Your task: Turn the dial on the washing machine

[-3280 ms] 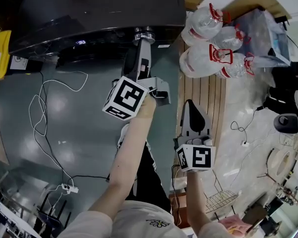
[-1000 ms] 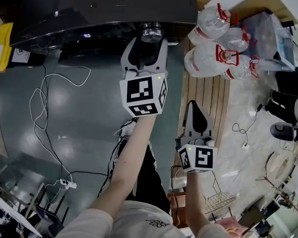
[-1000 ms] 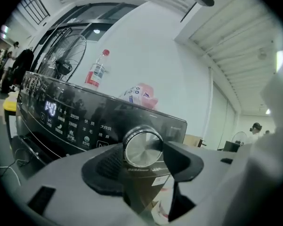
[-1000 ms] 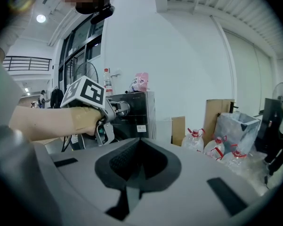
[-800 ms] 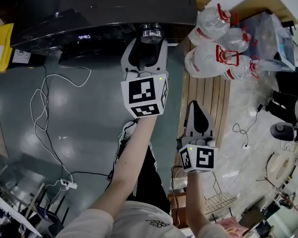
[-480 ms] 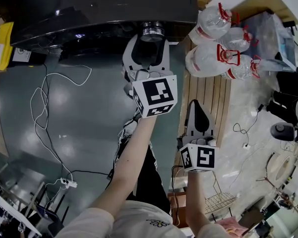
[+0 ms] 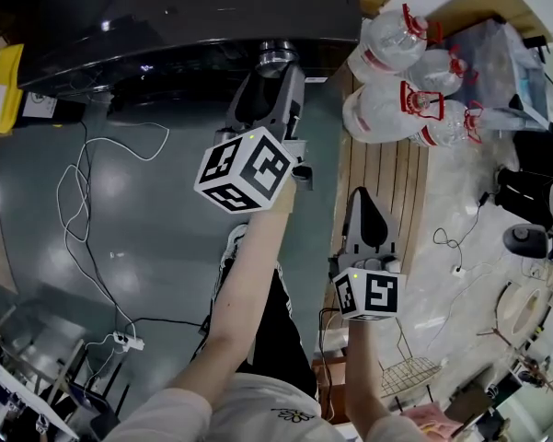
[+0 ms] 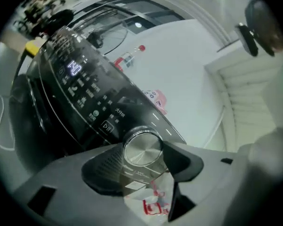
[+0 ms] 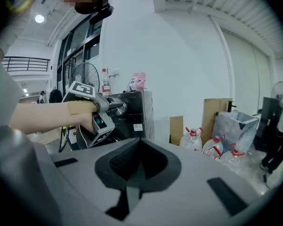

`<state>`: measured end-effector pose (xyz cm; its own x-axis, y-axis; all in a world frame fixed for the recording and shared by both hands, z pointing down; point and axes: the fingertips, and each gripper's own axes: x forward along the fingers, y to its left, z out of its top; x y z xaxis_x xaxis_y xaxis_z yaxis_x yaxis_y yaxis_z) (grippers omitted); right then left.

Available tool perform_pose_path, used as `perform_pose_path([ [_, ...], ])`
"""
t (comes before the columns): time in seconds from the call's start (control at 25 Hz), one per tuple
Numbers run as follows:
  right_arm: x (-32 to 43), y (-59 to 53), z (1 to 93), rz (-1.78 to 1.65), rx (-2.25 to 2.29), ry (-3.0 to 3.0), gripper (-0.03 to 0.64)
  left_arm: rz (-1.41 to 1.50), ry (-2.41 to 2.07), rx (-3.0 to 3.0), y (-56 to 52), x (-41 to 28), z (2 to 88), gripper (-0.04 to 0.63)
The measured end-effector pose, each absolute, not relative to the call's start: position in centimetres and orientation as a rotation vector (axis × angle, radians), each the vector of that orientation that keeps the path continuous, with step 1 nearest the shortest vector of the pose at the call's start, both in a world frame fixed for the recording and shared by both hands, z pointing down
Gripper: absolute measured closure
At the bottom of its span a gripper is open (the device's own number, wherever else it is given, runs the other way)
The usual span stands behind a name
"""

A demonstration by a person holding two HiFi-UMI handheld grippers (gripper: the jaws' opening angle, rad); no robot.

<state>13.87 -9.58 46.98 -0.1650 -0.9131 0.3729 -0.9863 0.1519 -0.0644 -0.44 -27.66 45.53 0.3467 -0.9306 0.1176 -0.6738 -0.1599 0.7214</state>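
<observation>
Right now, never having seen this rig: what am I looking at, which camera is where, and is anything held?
There is no robot: a person holds a hand-held gripper in each hand. The head view looks down from a camera on their head. The other two views ride on those tools and look along the jaws. The left hand-held gripper is closed on the silver dial of the black washing machine. The right hand-held gripper is held clear of the machine, jaws together and empty. On the floor are a white cable and big water bottles.
</observation>
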Motion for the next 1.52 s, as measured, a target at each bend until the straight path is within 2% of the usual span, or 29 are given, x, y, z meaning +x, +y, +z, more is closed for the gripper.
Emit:
perform_pose_path([
  [0.16, 14.1, -9.5, 47.1, 0.432, 1.85, -2.181, 0.612, -0.705, -1.204, 1.732, -27.7, -0.6, 45.8, 0.336],
  [0.36, 13.8, -9.6, 47.4, 0.436, 1.844, -2.188, 0.612, -0.8, -1.11, 1.66, -27.7, -0.4, 46.0, 0.336],
  [0.92, 13.0, -9.6, 47.8, 0.441, 1.825, -2.191, 0.612, -1.32, -0.54, 1.139, -27.7, -0.3, 46.6, 0.336],
  [1.36, 12.2, -9.8, 46.9, 0.414, 1.816, -2.203, 0.612, -1.241, -0.638, 1.177, -26.9, -1.1, 47.0, 0.316],
  [1.52, 11.6, -9.9, 44.4, 0.368, 1.825, -2.218, 0.612, -1.145, -0.717, 1.334, -25.5, -2.0, 44.0, 0.316],
])
